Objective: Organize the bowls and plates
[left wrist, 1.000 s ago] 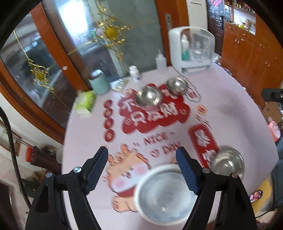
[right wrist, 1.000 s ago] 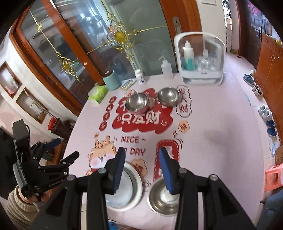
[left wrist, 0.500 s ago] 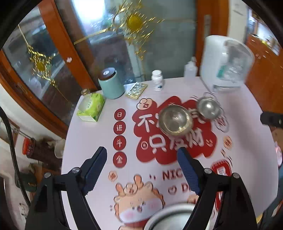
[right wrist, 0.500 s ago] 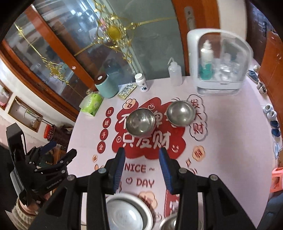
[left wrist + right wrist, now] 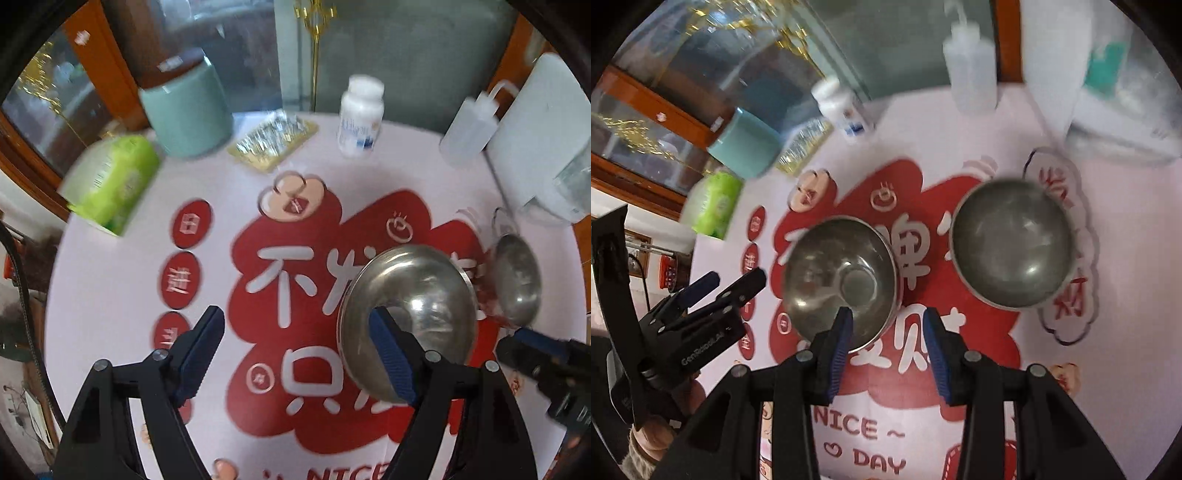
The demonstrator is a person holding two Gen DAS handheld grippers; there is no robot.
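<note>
Two steel bowls stand on the pink table with its red print. The near-left bowl (image 5: 406, 317) (image 5: 842, 280) lies just ahead of both grippers. The second bowl (image 5: 517, 284) (image 5: 1012, 243) stands to its right. My left gripper (image 5: 295, 354) is open and empty; its right finger overlaps the left bowl's near rim. My right gripper (image 5: 886, 332) is open and empty, its left finger at that bowl's near rim. The left gripper also shows in the right wrist view (image 5: 713, 291), and the right gripper in the left wrist view (image 5: 535, 354).
At the table's far edge stand a teal canister (image 5: 184, 110), a green tissue pack (image 5: 110, 181), a foil blister pack (image 5: 273, 140), a white pill bottle (image 5: 360, 118), a squeeze bottle (image 5: 469, 125) and a white rack (image 5: 546, 147). Glass cabinet doors rise behind.
Both grippers moved forward over the table, away from the white plate and near bowl, which left view. The two far steel bowls are now close ahead. Both grippers stay open.
</note>
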